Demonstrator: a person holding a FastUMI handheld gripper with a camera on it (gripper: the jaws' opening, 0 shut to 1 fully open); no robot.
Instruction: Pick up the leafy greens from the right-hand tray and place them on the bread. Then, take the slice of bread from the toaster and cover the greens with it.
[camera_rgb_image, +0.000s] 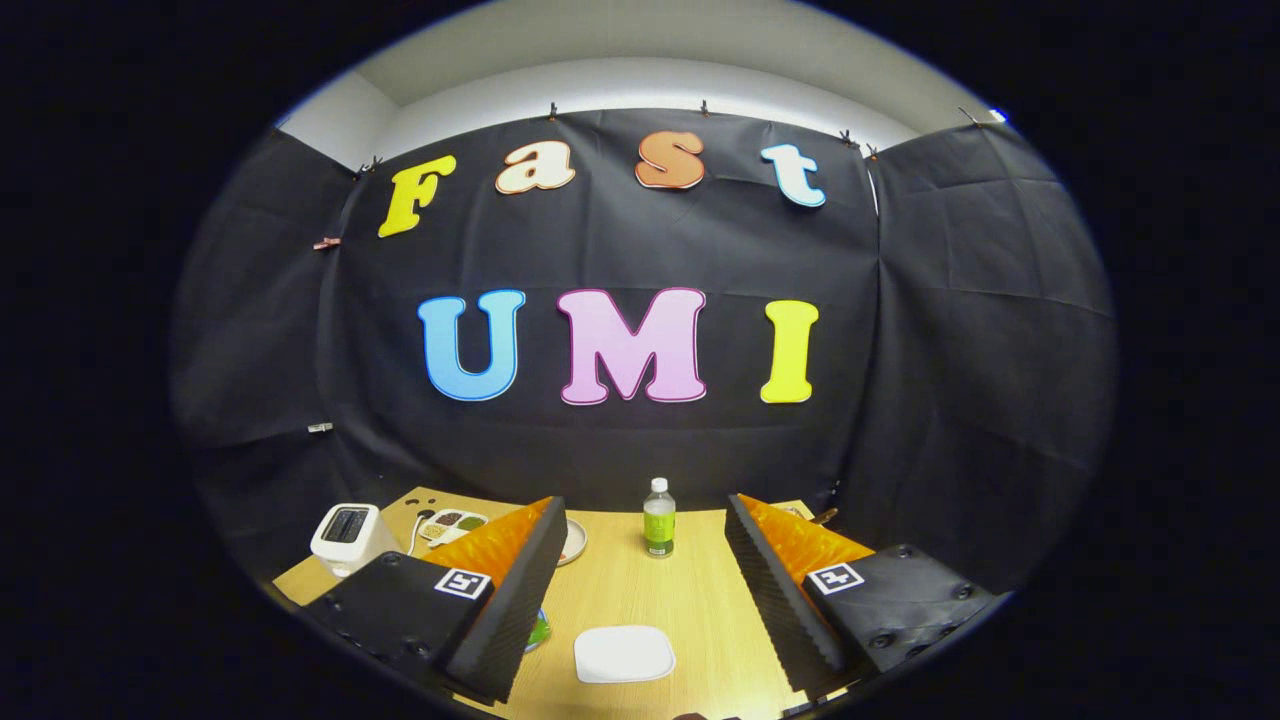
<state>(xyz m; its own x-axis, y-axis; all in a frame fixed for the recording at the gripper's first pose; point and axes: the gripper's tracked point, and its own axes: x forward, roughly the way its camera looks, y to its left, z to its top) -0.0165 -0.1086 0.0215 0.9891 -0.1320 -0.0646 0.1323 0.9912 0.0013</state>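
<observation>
My gripper (645, 503) is held high above a wooden table (690, 600), open, with nothing between its widely spread fingers. A white toaster (345, 535) stands at the table's far left corner, beyond the left finger; its top slot looks dark and I cannot tell what is in it. A flat white rounded-square piece (623, 653) lies on the table between the fingers, near their base. A bit of something green (540, 630) peeks out from under the left finger, mostly hidden.
A green bottle (659, 520) with a white cap stands upright at the table's back, just beyond the fingertips. A small compartment tray (455, 525) with food lies right of the toaster. A round plate (575, 540) shows partly behind the left finger.
</observation>
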